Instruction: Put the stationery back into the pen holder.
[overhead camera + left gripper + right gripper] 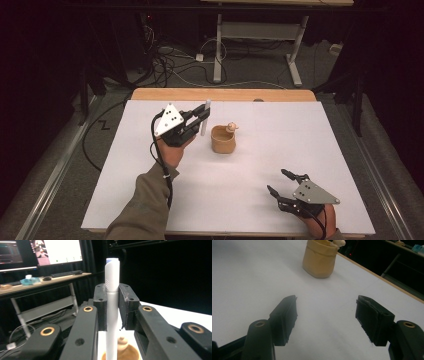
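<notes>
Currently, the left gripper (198,121) was pinching a white marker (205,118) between its two black jaws, and the marker stood upright in that grip. Seen in the left gripper view, the jaw pads (100,305) pressed against the marker (111,297) from both sides just below its cap, the cap rising above the jaws and the barrel running down below them. A tan cup (223,139) stood on the white counter (250,170) just beside this gripper, on the far side of the marker from the holding hand (172,152). In the left gripper view the rim of the cup (130,353) lay directly below the jaws, with the lower end of the marker in front of it; whether the tip was inside the cup could not be determined. A small pale knob-shaped part (231,127) sat at the rim of the cup. The right gripper (280,184) lay low over the counter, well apart from the cup and from the left gripper, with its jaws spread wide and nothing between them. In the right gripper view the cup (320,260) stood ahead of and beyond the open jaws, with bare counter (249,277) between them.
</notes>
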A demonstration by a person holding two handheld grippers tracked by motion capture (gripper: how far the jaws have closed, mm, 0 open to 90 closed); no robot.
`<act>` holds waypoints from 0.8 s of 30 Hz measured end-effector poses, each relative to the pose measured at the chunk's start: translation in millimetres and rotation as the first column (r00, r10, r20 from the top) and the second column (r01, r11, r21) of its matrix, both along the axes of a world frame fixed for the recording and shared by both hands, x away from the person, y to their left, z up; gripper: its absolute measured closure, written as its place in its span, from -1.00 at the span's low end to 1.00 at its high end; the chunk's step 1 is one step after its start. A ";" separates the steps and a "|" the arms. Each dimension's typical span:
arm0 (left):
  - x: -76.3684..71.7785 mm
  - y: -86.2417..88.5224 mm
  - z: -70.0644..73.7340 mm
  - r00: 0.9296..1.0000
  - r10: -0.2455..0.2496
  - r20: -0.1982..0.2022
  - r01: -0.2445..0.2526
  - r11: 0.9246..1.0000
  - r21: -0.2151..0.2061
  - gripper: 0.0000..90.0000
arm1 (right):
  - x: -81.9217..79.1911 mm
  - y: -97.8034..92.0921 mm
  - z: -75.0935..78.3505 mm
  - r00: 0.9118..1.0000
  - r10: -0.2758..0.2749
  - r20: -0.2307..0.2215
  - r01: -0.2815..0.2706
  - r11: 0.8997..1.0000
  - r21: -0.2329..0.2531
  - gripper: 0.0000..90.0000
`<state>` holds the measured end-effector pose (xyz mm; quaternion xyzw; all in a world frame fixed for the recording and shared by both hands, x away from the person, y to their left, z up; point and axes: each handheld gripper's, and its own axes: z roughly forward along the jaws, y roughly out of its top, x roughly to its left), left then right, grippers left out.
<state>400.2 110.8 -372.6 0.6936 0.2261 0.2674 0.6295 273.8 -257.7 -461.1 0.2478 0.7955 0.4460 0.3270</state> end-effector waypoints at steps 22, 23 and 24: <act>20.5 -42.4 -13.0 0.997 -0.067 -0.033 0.067 0.998 -0.008 0.68 | -0.2 -2.3 1.6 1.000 0.002 0.007 -0.002 1.000 0.010 -0.25; 21.3 -43.0 -14.3 0.997 -0.068 -0.037 0.068 0.998 -0.008 0.68 | -0.2 -2.1 1.3 1.000 0.001 0.006 -0.001 1.000 0.007 -0.26; 22.2 -43.7 -15.8 0.997 -0.069 -0.042 0.069 0.998 -0.012 0.68 | -0.1 -1.9 1.0 1.000 0.002 0.005 -0.002 1.000 0.006 -0.25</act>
